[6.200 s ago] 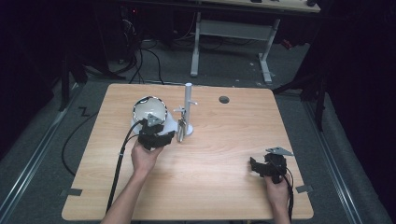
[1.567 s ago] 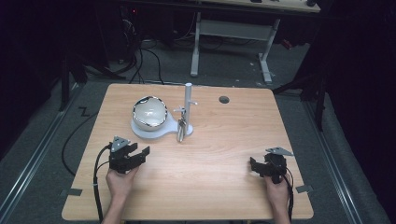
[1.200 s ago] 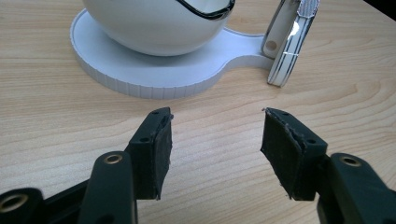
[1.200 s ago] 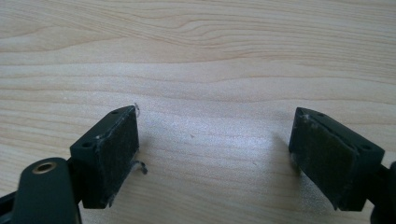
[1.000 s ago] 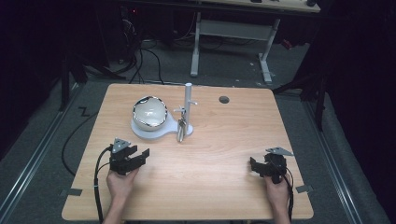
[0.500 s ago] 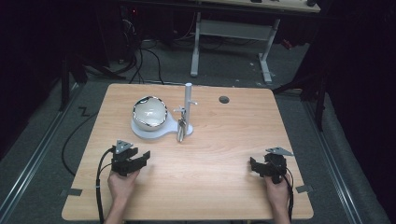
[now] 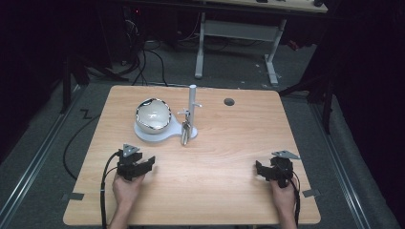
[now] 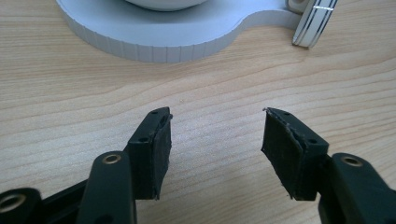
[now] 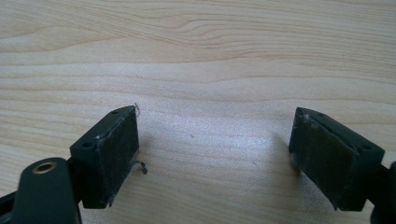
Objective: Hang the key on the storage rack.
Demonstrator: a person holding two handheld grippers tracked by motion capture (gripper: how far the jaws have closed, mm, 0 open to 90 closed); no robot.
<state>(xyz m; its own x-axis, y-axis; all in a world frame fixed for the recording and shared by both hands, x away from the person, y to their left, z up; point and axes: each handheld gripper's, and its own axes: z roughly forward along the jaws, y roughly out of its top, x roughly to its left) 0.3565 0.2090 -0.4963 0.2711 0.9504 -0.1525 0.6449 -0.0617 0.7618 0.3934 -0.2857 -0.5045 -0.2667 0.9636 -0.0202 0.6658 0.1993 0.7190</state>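
left gripper (image 7: 143, 165): pulled back off stand base (image 8: 159, 37), now ahead; jaws apart, empty | right gripper (image 7: 263, 170): spread, empty, resting | placement looks finished

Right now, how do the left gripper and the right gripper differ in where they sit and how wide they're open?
The left gripper rests near the table's front left, close to the white stand with the bowl; the right gripper rests near the front right, with bare wood ahead. The left gripper's jaws stand narrower apart than the right gripper's. Both are open, hold nothing, and sit low over the wood.
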